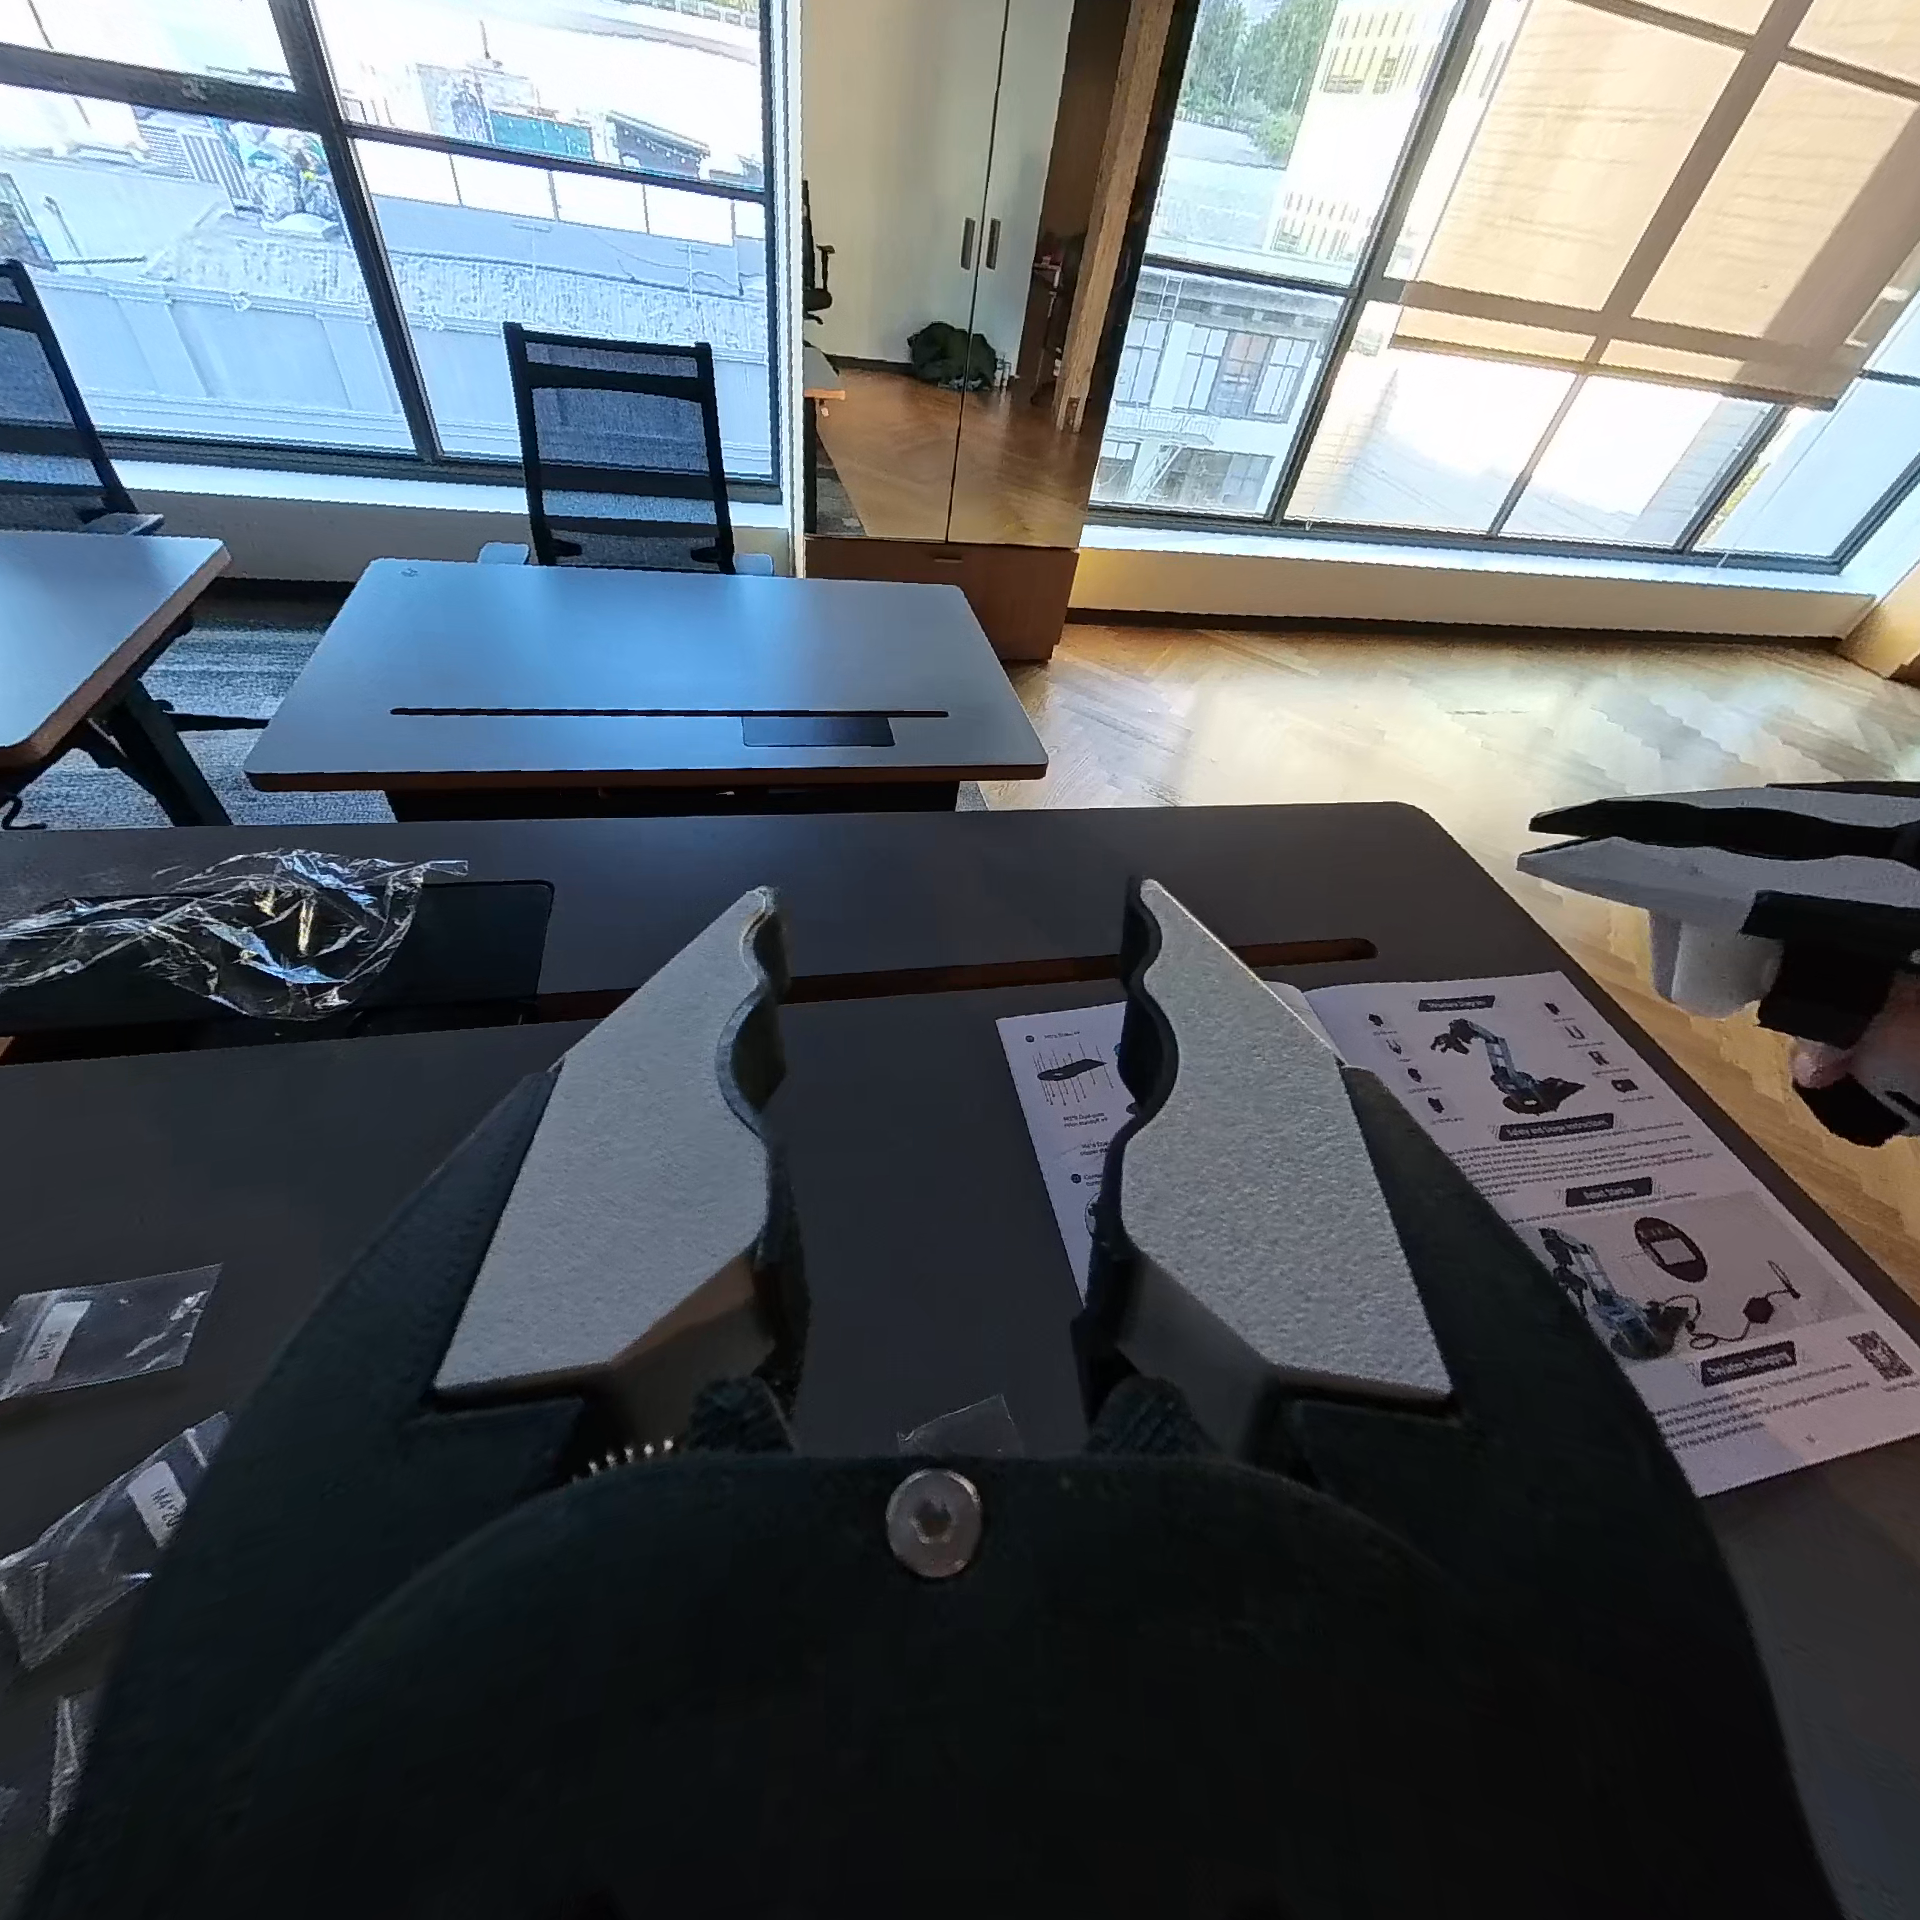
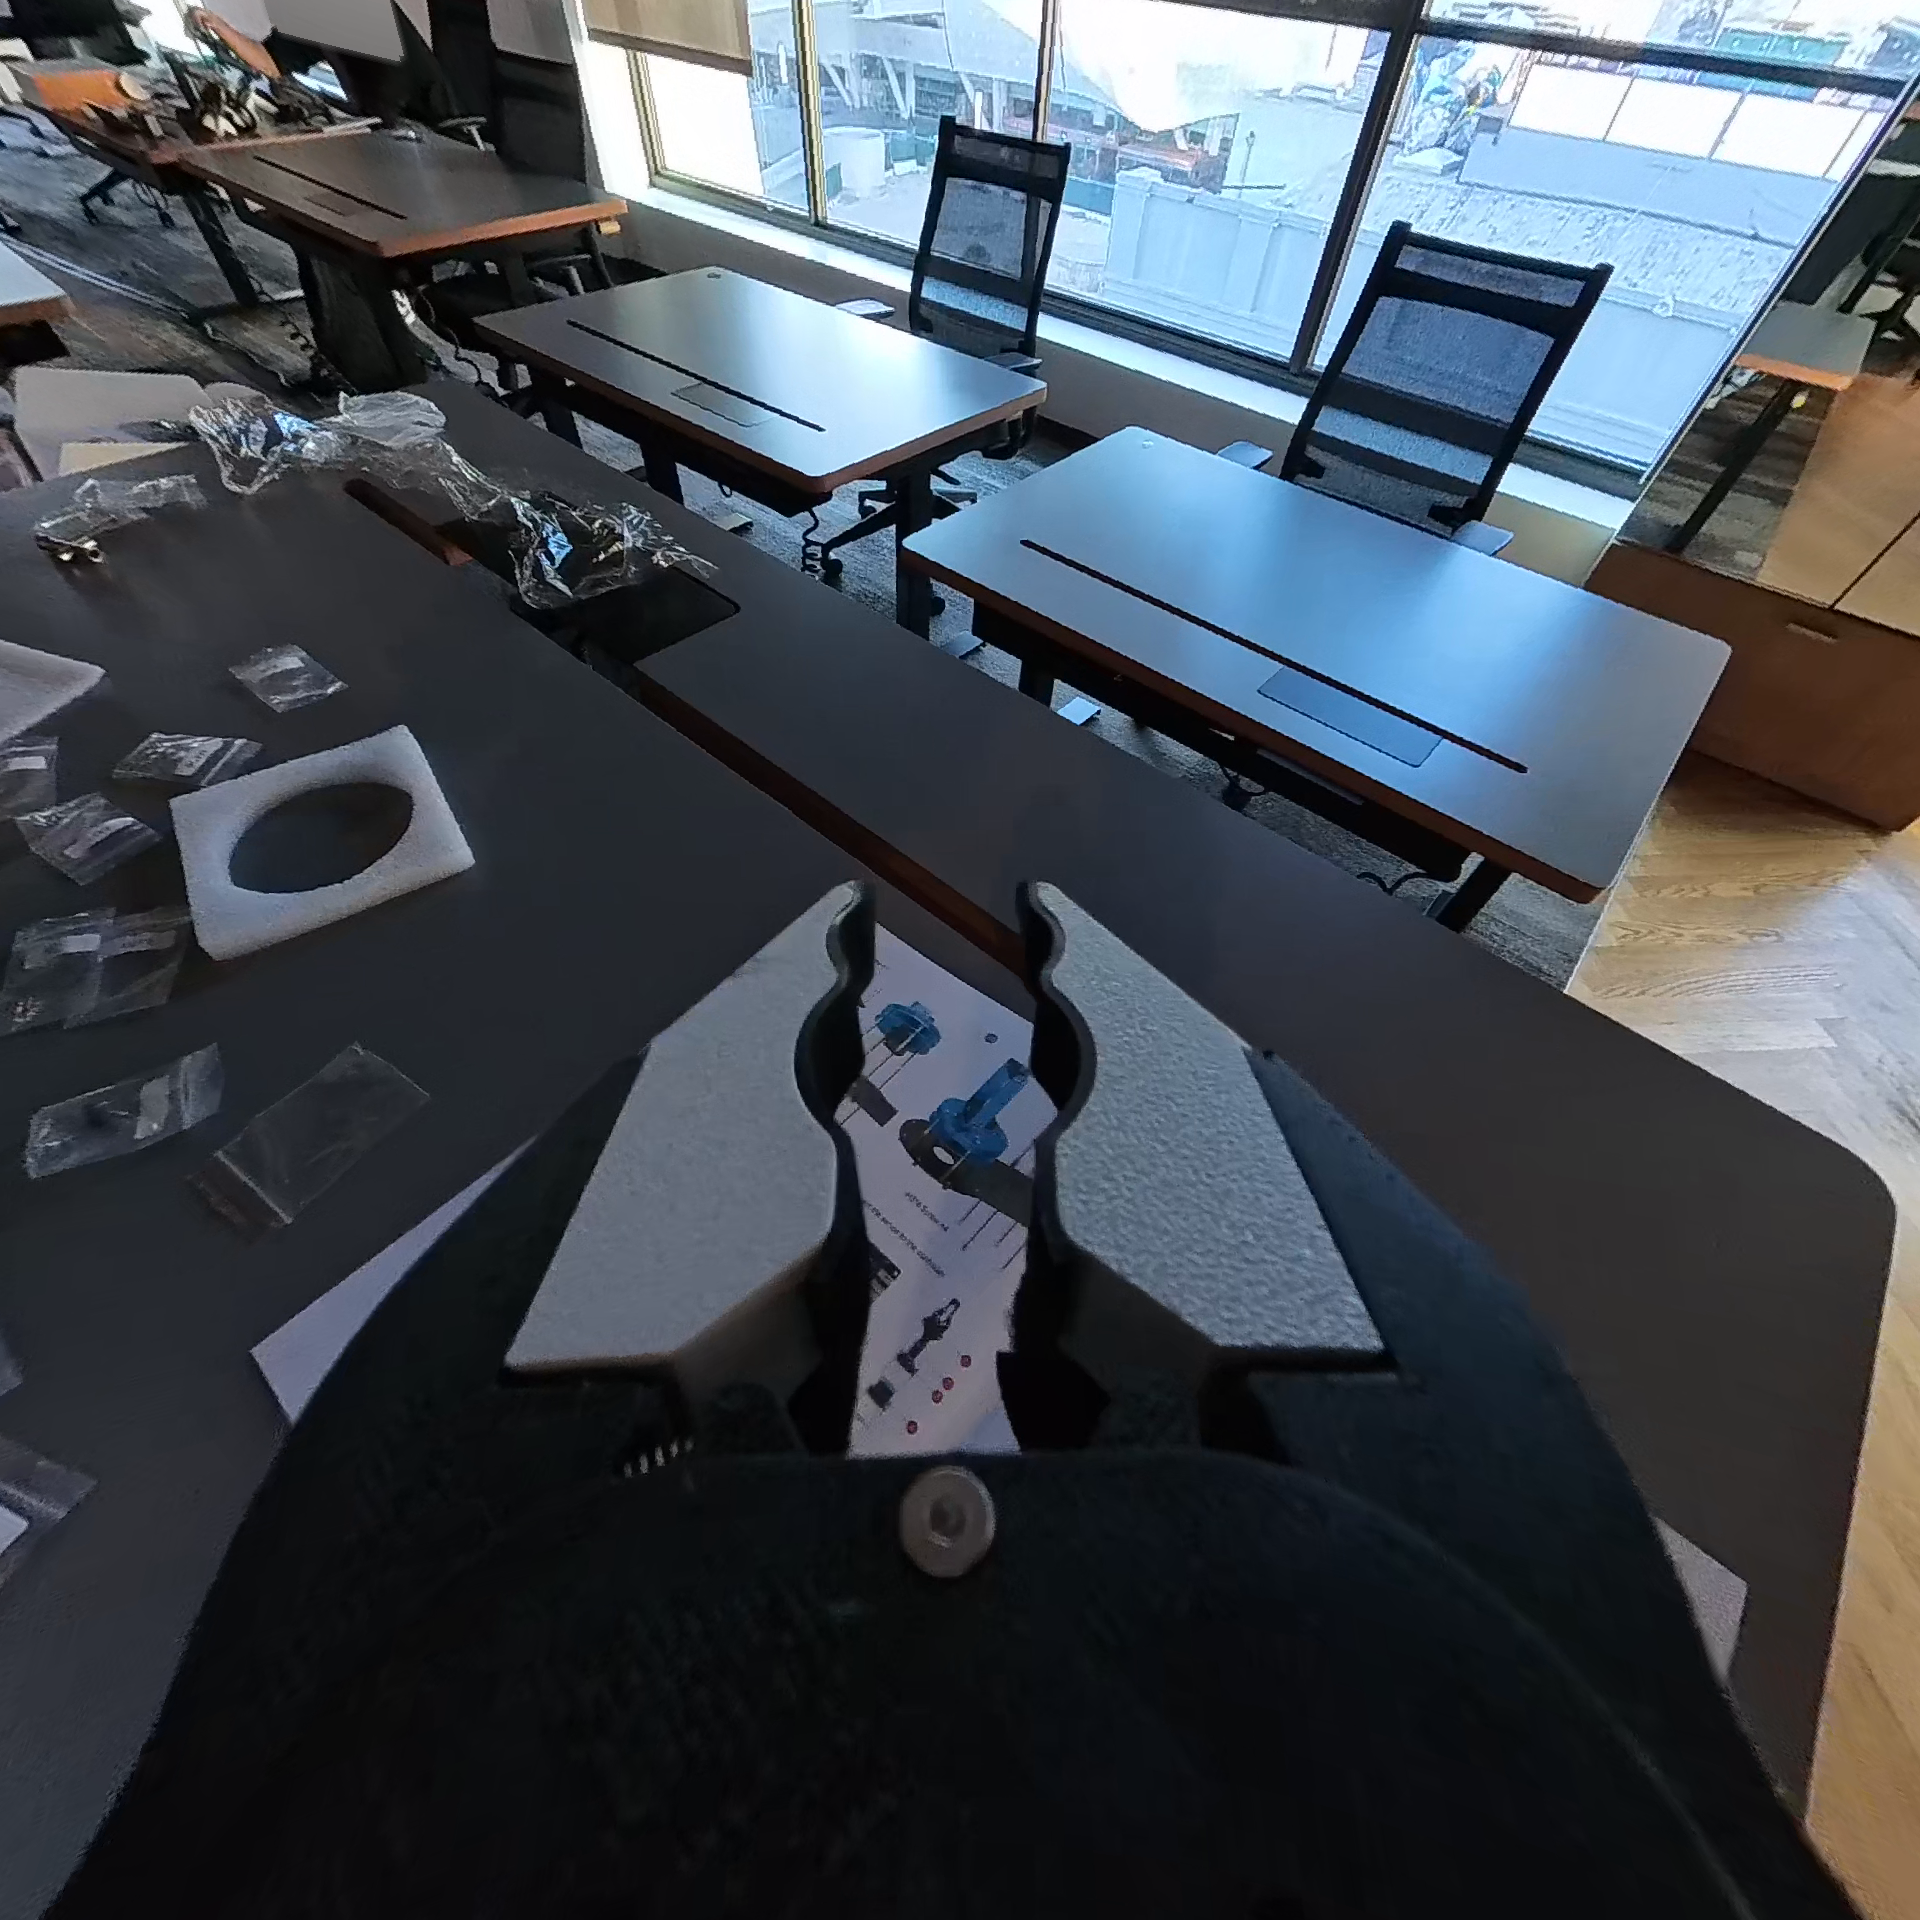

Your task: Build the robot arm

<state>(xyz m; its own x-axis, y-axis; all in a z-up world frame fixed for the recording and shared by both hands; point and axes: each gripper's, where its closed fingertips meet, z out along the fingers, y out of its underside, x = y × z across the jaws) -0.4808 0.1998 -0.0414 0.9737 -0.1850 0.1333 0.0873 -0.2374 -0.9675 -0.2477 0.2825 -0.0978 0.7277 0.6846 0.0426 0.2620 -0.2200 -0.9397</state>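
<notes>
Dark tabletop carrying loose kit packaging

A printed instruction sheet is lying flat near the right edge, while a white foam square with a round cutout is sitting further left. Small clear bags of parts are lying scattered around the foam toward the near left, and crumpled clear plastic wrap is resting at the far side over the cable slot.

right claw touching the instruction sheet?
Apart. The left wrist view shows the right claw held in the air off the black desk's right edge, well above the instruction sheet; nothing sits between its fingers.
</notes>
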